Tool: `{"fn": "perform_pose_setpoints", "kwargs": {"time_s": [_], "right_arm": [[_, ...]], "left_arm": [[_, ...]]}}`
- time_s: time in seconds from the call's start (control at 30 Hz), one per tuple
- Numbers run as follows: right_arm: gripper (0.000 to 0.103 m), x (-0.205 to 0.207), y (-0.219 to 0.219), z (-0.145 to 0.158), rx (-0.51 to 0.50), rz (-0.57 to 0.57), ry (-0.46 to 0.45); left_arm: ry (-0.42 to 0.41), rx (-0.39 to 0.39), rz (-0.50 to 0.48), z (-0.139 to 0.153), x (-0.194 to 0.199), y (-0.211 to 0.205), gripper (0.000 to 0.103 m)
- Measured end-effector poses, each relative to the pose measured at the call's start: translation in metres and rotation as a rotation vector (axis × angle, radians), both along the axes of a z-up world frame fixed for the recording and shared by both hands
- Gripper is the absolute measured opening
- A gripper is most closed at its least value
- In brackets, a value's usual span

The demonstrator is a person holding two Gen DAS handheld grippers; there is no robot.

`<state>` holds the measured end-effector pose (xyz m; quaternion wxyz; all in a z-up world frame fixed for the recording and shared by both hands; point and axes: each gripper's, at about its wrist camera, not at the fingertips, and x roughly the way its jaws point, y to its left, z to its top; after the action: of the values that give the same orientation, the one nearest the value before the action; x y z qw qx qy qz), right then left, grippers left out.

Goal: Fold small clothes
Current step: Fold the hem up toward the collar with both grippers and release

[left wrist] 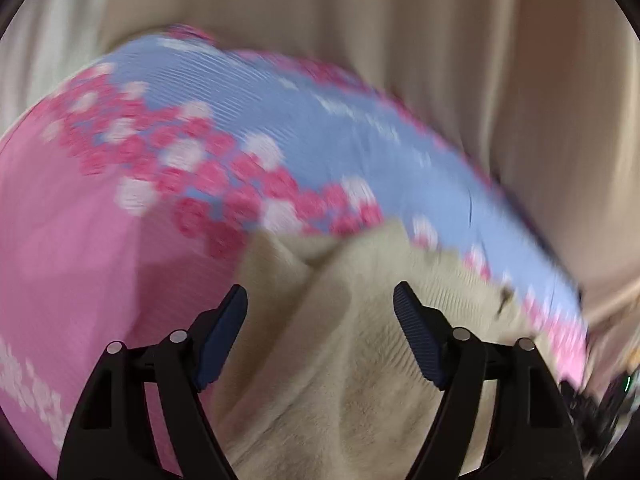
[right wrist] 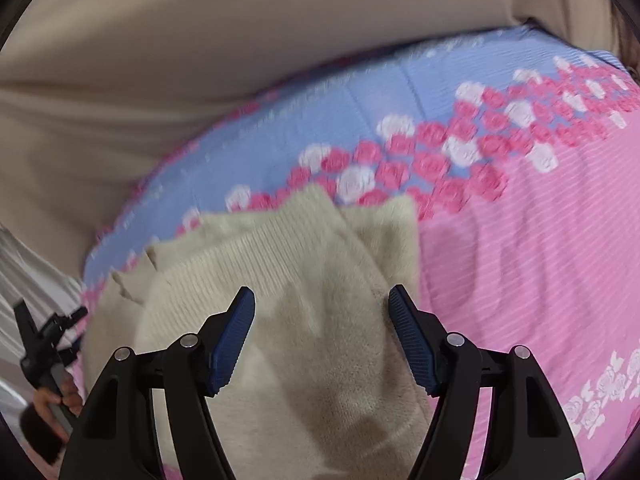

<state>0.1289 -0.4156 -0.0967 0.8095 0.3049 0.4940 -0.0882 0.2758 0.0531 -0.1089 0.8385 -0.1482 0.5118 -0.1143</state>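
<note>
Left claw [left wrist: 320, 312] wide, empty | right claw [right wrist: 322, 312] wide, empty | beige knit garment [right wrist: 280, 280] on bed: pinch matching edges, fold evenly.

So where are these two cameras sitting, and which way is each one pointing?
Left wrist: on the left gripper, looking along its open fingers down at the cream knit garment on the floral bedspread.
Right wrist: on the right gripper, also open above that garment; the person's left hand shows at the left edge.
Shared: garment, bedspread, beige curtain.
</note>
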Motion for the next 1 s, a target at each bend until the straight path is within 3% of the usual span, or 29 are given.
{"fn": "perform_pose_setpoints", "kwargs": {"time_s": [0.03, 0.07, 0.1, 0.2, 0.27, 0.37, 0.47, 0.53, 0.6, 0.63, 0.73, 0.77, 0.8, 0.83, 0.9, 1.0], "right_arm": [[0.007, 0.001, -0.001, -0.002, 0.012, -0.002, 0.018], [0.007, -0.002, -0.003, 0.005, 0.023, -0.028, -0.021], [0.006, -0.008, -0.007, 0.019, 0.022, -0.051, -0.09], [0.006, -0.031, -0.024, 0.046, 0.019, -0.139, -0.198], [0.006, -0.029, -0.035, 0.026, 0.02, -0.146, -0.127], [0.009, -0.016, -0.037, -0.016, 0.012, -0.087, 0.044], [0.022, -0.022, -0.027, 0.015, -0.063, -0.087, -0.037], [0.043, -0.029, -0.017, 0.042, -0.118, -0.082, -0.11], [0.048, -0.023, -0.002, 0.057, -0.165, -0.022, -0.148], [0.05, -0.014, 0.004, 0.057, -0.17, 0.015, -0.136], [0.05, 0.021, 0.021, 0.04, -0.22, 0.118, -0.061], [0.05, 0.032, 0.023, 0.028, -0.224, 0.142, -0.029], [0.033, 0.038, 0.025, 0.021, -0.212, 0.155, -0.004], [0.004, 0.047, 0.02, 0.005, -0.169, 0.165, 0.041], [0.0, 0.051, 0.003, -0.014, -0.14, 0.119, 0.106], [0.0, 0.04, -0.024, -0.013, -0.113, -0.013, 0.079]], "left_arm": [[0.02, -0.007, -0.04, -0.006, 0.002, -0.006, 0.025], [0.054, -0.001, -0.059, -0.012, 0.006, -0.01, 0.008], [0.054, -0.022, -0.041, -0.009, 0.007, -0.007, 0.007], [-0.036, -0.073, 0.03, 0.016, 0.0, 0.011, 0.006], [-0.009, -0.059, 0.081, 0.009, 0.005, 0.019, 0.007], [0.105, 0.002, 0.106, -0.029, 0.015, 0.017, 0.008], [0.048, -0.013, 0.129, -0.014, 0.006, 0.02, 0.014], [0.003, -0.016, 0.134, 0.007, -0.004, 0.023, 0.024], [-0.051, -0.005, 0.129, 0.025, -0.011, 0.023, 0.037], [-0.079, 0.005, 0.12, 0.034, -0.013, 0.019, 0.046], [-0.079, 0.054, 0.034, 0.036, 0.003, -0.009, 0.056], [-0.069, 0.072, -0.002, 0.03, 0.008, -0.019, 0.056], [-0.05, 0.087, -0.039, 0.021, 0.014, -0.028, 0.055], [-0.028, 0.098, -0.06, 0.011, 0.022, -0.035, 0.049], [0.031, 0.136, -0.047, -0.012, 0.035, -0.033, 0.042], [0.02, 0.086, 0.038, -0.016, 0.044, -0.012, 0.042]]}}
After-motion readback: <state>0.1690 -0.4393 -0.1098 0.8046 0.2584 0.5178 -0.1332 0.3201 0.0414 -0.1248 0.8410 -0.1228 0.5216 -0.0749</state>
